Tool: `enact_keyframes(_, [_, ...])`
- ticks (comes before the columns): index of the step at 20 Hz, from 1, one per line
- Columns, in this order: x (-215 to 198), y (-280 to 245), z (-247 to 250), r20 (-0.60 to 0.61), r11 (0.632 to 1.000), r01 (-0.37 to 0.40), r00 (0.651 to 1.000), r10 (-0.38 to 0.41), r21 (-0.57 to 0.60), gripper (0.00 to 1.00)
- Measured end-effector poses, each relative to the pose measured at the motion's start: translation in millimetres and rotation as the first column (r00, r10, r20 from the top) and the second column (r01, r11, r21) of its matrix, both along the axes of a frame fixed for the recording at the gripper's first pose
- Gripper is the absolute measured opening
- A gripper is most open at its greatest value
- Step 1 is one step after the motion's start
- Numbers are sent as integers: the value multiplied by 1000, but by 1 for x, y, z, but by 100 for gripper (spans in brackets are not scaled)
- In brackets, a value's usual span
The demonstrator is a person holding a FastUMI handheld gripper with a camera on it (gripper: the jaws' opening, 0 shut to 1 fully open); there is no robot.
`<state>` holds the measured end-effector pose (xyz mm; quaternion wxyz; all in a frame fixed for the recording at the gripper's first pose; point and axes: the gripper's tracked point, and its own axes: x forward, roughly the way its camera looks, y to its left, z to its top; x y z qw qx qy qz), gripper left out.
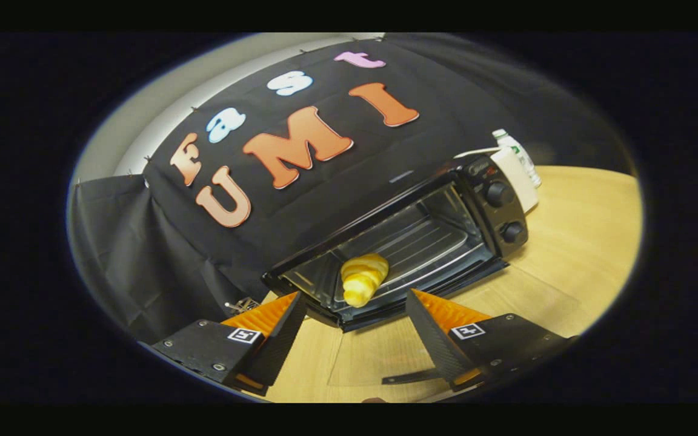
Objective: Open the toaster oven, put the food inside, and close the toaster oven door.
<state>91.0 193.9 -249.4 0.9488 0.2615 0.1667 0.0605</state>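
Black toaster oven [403,242] stands open on the wooden table [579,254], a croissant [362,277] lying on its rack near the front. Gripper [355,312] fingers spread wide, empty, just short of the oven. A bottle [515,151] stands beyond the oven's right side.

Plastic bottle [517,151]; white box [515,178]; wooden table [579,242]
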Motion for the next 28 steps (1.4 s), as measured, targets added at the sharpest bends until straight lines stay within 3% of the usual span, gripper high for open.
enact_keyframes(4, [-37,-30,-5,0,989,24,1000,-24,-145,98])
enact_keyframes(11, [-84,-63,-30,-15,917,8,1000,-15,-398,98])
enact_keyframes(19, [-102,-65,-91,-127,872,-64,992,2,-485,99])
enact_keyframes(28, [-88,-40,-113,-172,840,-130,984,44,-526,99])
